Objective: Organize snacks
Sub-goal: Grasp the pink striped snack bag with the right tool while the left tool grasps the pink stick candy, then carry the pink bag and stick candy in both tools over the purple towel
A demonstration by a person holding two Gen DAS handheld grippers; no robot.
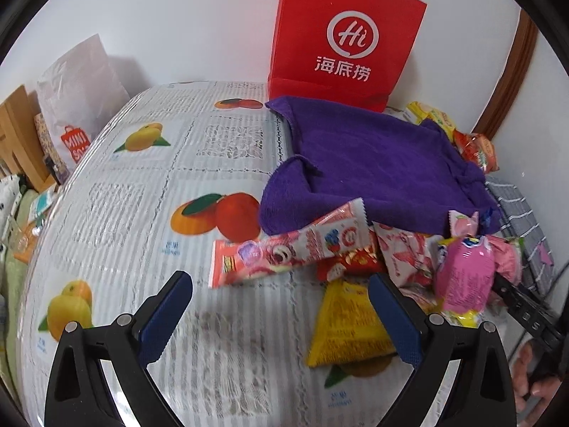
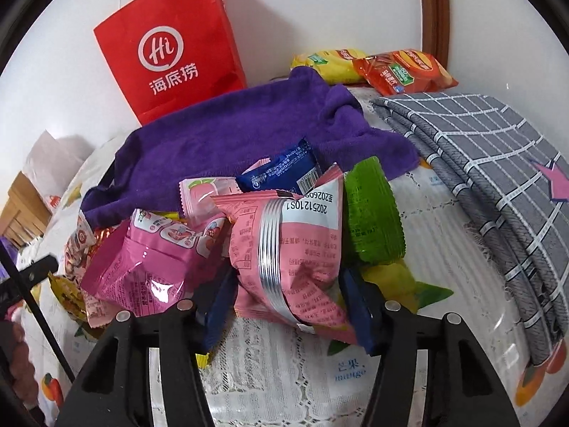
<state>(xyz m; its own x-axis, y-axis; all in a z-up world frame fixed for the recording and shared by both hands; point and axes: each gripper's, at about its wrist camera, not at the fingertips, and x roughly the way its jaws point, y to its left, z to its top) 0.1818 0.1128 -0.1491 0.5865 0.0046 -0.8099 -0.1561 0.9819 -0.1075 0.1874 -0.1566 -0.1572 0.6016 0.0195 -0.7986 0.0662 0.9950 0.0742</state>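
Right wrist view: the right hand-held gripper has its two blue pads either side of a pale pink snack packet, and the foil creases between them, so it reads as clamped on that packet. The packet stands roughly upright between the jaws, its silver back seam running top to bottom, its long axis pointing away from the camera toward the purple towel. It sits at the near edge of the snack pile, touching a glossy pink pouch on its left and a green packet on its right; a blue packet lies just behind. The red paper bag stands beyond the towel, against the wall, up and left of the grip. Judgement: if that bag is the destination, the carry goes forward and leftward over the towel, and the neighbours leaning on the packet may shift as it lifts. Left wrist view: the left hand-held gripper hangs with jaws spread wide and nothing between them, over bare patterned surface. A yellow triangular packet lies just inside its right finger, and a long strawberry-print stick packet lies crosswise just ahead, long axis running left to right. The right hand is plainly the nearer one to the pile's middle.
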